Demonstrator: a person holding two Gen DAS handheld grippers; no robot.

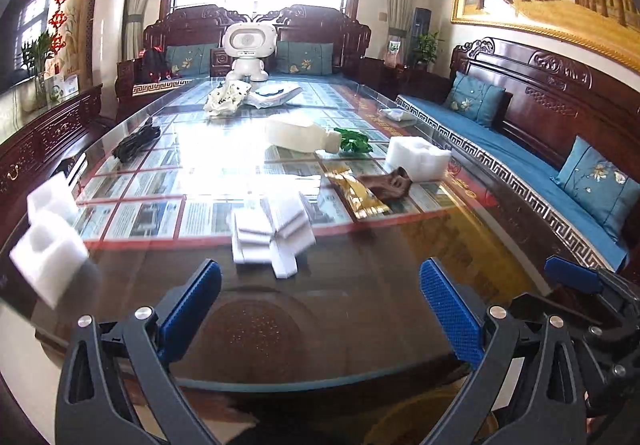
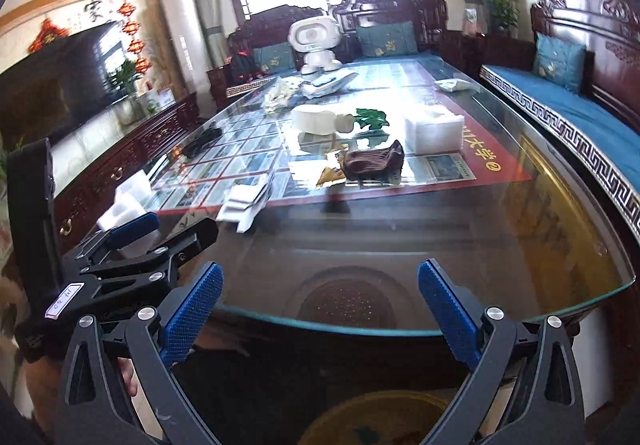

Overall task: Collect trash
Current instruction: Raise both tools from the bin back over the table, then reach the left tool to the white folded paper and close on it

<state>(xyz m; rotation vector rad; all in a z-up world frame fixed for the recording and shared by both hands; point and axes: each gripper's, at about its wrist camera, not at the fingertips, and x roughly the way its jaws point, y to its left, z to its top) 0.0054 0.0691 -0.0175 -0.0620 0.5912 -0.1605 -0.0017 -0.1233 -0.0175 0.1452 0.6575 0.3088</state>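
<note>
Trash sits scattered on the glass tabletop (image 1: pixel 360 325), all of it ahead of both grippers, none touched. Left gripper (image 1: pixel 320 309) hovers at the near table edge, jaws spread wide, nothing between them. Right gripper (image 2: pixel 320 309) same: wide open, empty, over the near rim. Closest item to the left gripper is a loose stack of white foam sheets (image 1: pixel 272 237), just beyond its fingertips, slightly left of centre. In the right wrist view that stack (image 2: pixel 244 205) lies ahead and left. Further in, gold wrapper (image 1: pixel 356 193) touches a crumpled brown piece (image 1: pixel 386 183); in the right view the brown piece (image 2: pixel 374 161) is dead ahead, well apart from the jaws. White foam block (image 1: pixel 418 157) is just beyond it to the right, white plastic bottle (image 1: pixel 300 135) lying on its side behind, green leaf scrap (image 1: pixel 354 141) at the bottle's neck. Two more foam blocks (image 1: pixel 50 237) sit at the table's left edge. Black cable bundle (image 1: pixel 136 143) far left, white toy robot (image 1: pixel 248 51) at the far end. Each view catches the other gripper at its side.
</note>
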